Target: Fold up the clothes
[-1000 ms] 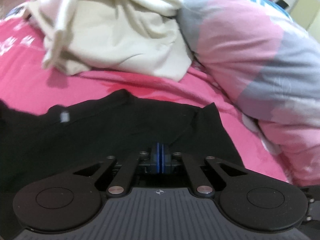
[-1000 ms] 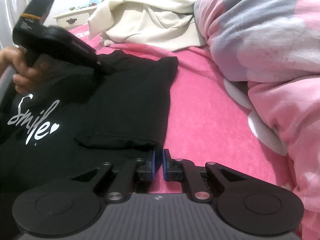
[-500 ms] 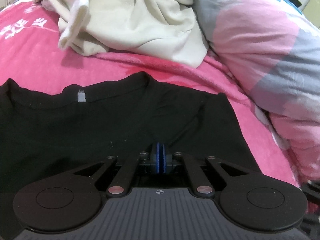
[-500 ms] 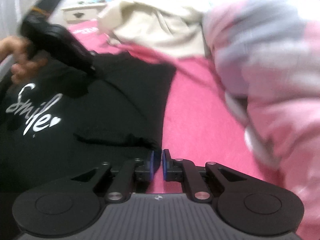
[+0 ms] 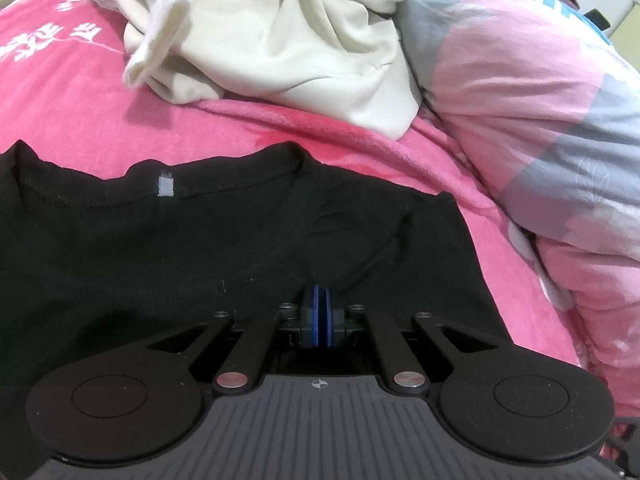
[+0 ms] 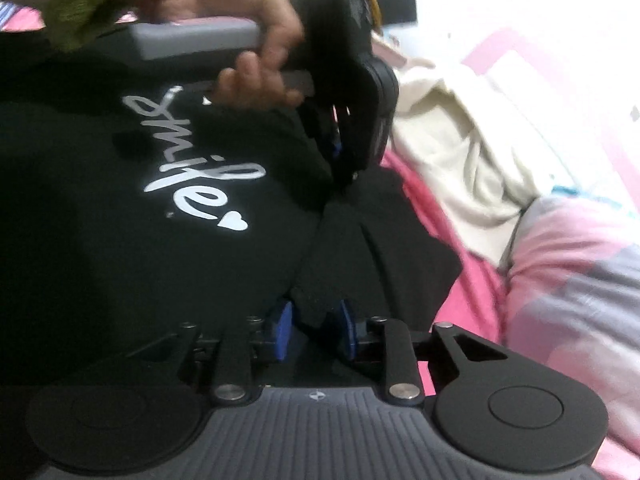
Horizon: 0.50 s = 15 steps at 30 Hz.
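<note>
A black T-shirt (image 5: 200, 260) lies on a pink bed sheet (image 5: 60, 112), its collar and grey neck tag (image 5: 165, 188) turned toward the left wrist camera. My left gripper (image 5: 321, 296) is shut on a pinch of the shirt's cloth just below the collar. In the right wrist view the T-shirt (image 6: 120, 260) shows its white "Smile" print (image 6: 192, 160). My right gripper (image 6: 314, 320) has a bunched fold of the sleeve edge between its blue pads, and creases run up from it. The left gripper (image 6: 340, 152), held by a hand (image 6: 256, 60), pinches the shirt farther up.
A crumpled cream garment (image 5: 280, 40) lies on the sheet beyond the collar. A thick pink and grey quilt (image 5: 540, 120) is heaped along the right side, close to the shirt's sleeve. A green sleeve (image 6: 92, 0) shows at the top left of the right wrist view.
The right gripper has rolled and swung in over the shirt, and now has sleeve cloth between its pads. The left gripper keeps its pinch; the collar now shows fuller in its view.
</note>
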Motion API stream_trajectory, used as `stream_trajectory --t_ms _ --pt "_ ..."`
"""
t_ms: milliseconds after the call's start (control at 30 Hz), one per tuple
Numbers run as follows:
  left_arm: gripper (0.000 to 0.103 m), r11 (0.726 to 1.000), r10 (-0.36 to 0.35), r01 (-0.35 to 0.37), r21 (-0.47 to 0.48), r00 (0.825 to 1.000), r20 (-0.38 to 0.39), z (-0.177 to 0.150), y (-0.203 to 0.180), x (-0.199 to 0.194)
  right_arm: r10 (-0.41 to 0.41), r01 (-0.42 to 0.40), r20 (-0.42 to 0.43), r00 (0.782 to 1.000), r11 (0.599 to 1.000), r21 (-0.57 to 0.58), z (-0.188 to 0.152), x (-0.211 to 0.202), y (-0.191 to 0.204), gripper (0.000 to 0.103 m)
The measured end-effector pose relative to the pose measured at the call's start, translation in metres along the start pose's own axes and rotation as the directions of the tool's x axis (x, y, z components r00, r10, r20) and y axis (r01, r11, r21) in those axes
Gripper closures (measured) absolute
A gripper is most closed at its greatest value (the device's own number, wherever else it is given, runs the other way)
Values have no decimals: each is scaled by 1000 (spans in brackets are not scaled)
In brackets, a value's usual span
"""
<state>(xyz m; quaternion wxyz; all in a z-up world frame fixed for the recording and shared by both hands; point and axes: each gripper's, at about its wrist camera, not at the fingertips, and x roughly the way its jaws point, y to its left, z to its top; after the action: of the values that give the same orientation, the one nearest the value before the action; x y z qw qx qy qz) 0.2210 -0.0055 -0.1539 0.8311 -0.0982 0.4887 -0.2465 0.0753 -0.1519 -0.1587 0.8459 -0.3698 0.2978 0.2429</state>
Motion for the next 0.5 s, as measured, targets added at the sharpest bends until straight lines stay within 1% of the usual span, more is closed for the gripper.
stream_trajectory --t_ms 33,100,167,233,300,400,500 --pt "101 1000 -11 11 -13 1000 -1 1 2 -2 9 -9 -3 1000 1000 13 0 1 -2 102" --pt "101 998 -35 35 -48 999 -10 3 6 -6 -10 10 24 1000 1000 30 1 -7 -6 102" --pt "101 997 -41 40 -59 999 -22 5 8 -10 -9 7 43 999 999 48 2 -20 -9 102" --pt "101 999 -26 25 -44 999 -33 5 8 -11 8 -10 48 999 998 57 2 -30 -8 102" --pt "101 1000 -5 4 -28 999 -51 4 7 -8 42 -44 40 998 998 55 2 -33 -2 102" --pt "99 999 31 -30 34 999 -33 0 0 -5 64 -65 12 998 998 22 2 -25 8 102" --pt "97 994 50 -49 94 999 -9 -3 -6 -5 85 -85 -31 996 996 7 1 -17 16 101"
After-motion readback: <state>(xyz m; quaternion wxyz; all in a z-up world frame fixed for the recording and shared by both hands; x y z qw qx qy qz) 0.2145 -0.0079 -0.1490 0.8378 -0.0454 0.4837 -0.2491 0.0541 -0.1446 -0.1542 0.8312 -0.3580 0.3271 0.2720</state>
